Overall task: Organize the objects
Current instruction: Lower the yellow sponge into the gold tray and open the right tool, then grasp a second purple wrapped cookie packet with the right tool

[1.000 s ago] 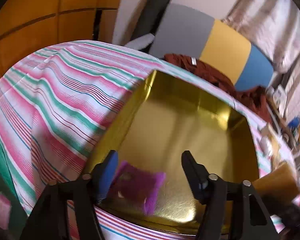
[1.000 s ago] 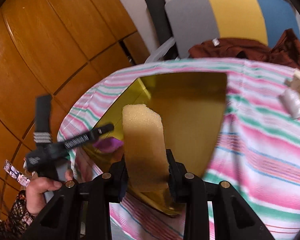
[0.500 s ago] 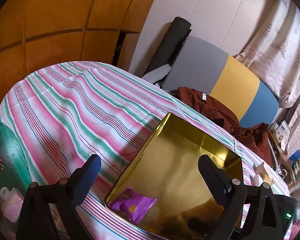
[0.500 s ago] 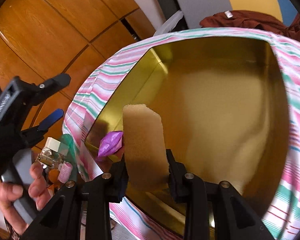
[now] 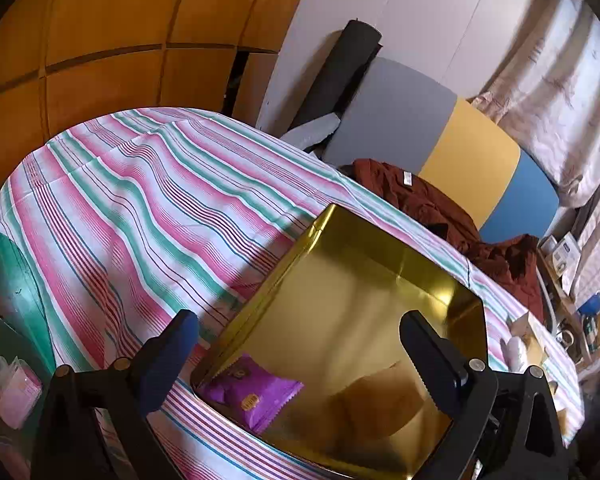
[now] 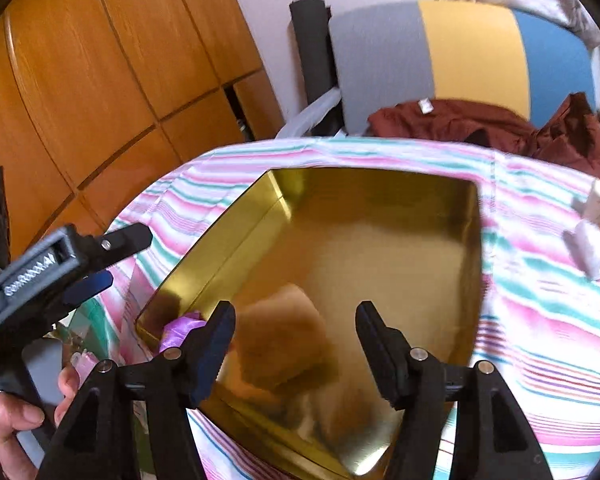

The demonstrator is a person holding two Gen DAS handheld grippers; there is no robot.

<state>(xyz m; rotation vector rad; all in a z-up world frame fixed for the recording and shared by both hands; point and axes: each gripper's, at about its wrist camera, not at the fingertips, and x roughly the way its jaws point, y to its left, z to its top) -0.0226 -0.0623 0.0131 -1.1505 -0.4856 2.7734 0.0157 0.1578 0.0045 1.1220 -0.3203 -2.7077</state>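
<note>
The tin tray point(image 5: 384, 264) is shiny gold inside and out. In its near left corner lies a purple snack packet point(image 5: 252, 398) with a small yellow mark; beside that, deeper in the tray, a tan-yellow sponge point(image 6: 284, 340), blurred. Under the tray the cloth point(image 5: 140, 208) over the worktop is white with pink, green and thin dark stripes. Beyond the tray a rust-brown garment point(image 5: 424, 204) lies before a cushion point(image 5: 468, 156) banded grey, yellow and blue. The cupboard doors point(image 6: 100, 72) are orange-brown wood.
</note>
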